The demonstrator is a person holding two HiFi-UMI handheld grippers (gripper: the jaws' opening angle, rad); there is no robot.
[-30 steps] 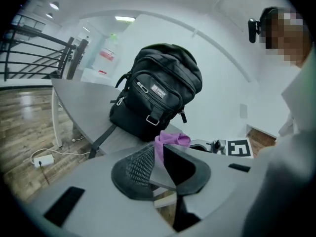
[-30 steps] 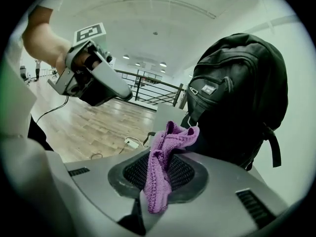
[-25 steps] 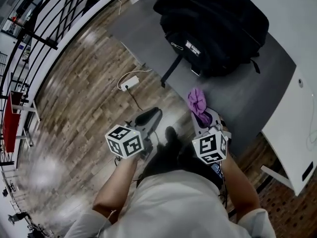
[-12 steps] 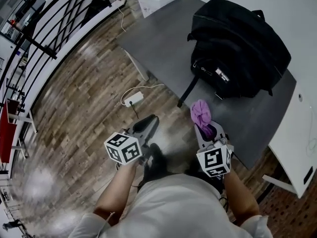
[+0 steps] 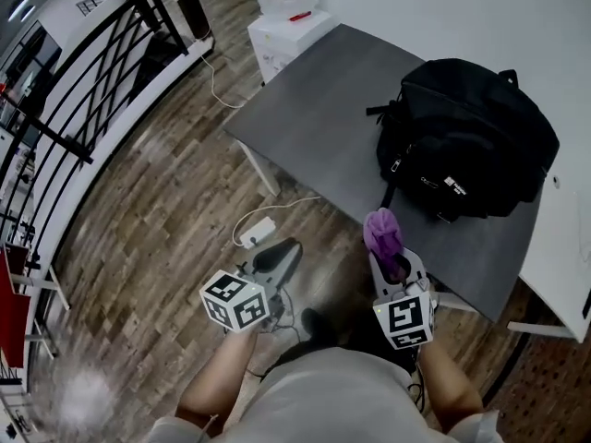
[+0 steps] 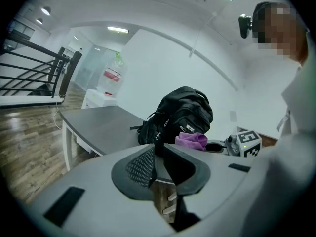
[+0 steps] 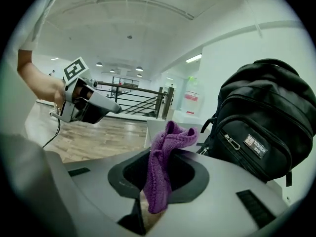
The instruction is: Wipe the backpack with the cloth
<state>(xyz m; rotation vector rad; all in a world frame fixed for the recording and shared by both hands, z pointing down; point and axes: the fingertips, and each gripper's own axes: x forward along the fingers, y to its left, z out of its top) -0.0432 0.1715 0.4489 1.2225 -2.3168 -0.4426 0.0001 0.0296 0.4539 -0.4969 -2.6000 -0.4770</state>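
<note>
A black backpack (image 5: 466, 141) stands upright on the far right part of a dark grey table (image 5: 314, 109). My right gripper (image 5: 385, 250) is shut on a purple cloth (image 5: 381, 231), held in the air over the table's near edge, a short way in front of the backpack. In the right gripper view the cloth (image 7: 165, 157) sticks up from the jaws, and the backpack (image 7: 261, 127) fills the right side. My left gripper (image 5: 280, 253) is shut on nothing and hangs over the wooden floor, left of the table. The left gripper view shows the backpack (image 6: 180, 115) and the cloth (image 6: 191, 140) ahead.
A white power strip (image 5: 258, 233) with its cable lies on the floor near a table leg. A white water dispenser (image 5: 282, 21) stands at the table's far end. A black railing (image 5: 83, 90) runs along the left. A white tabletop (image 5: 559, 247) adjoins the grey one at right.
The head view has swung, so the table and backpack now sit lower and farther right in the frame. Both grippers keep their pose, and the cloth stays in the right one.
</note>
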